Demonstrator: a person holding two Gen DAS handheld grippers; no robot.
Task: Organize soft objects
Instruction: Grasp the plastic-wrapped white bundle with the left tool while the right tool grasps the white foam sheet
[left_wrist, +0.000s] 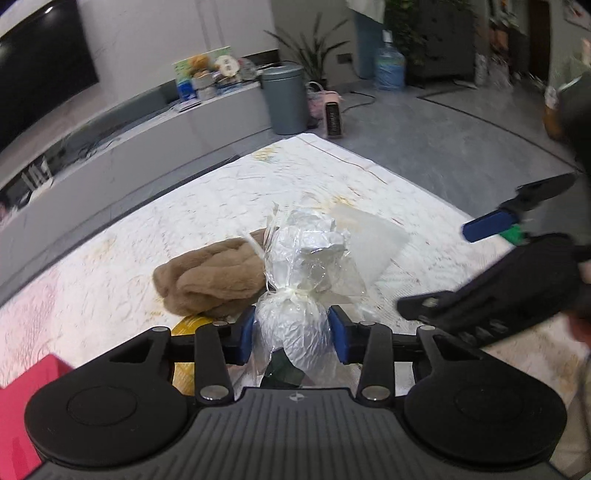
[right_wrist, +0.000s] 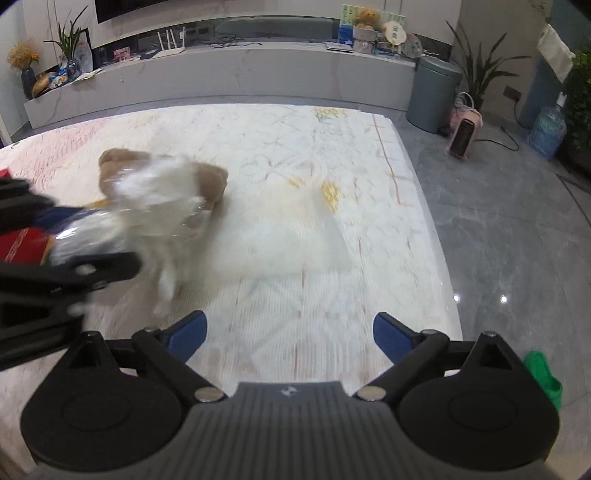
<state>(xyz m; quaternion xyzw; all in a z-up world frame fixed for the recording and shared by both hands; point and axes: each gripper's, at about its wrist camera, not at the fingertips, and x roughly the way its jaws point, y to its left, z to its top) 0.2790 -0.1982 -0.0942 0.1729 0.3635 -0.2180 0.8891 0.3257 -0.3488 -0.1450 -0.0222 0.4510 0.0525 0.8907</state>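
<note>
My left gripper is shut on a clear plastic bag stuffed with something white and tied at its neck; both blue pads press its lower bulge. Just behind the bag a brown plush toy lies on the quilted white mat, and a white folded cloth sits to the bag's right. In the right wrist view the bag is a blur in front of the plush toy. My right gripper stands wide open over bare mat with nothing between its fingers, near the white cloth.
A red box and a yellow item lie at the near left. Something green sits at the mat's right edge. On the grey floor beyond the mat stand a grey bin, a pink heater and a water jug.
</note>
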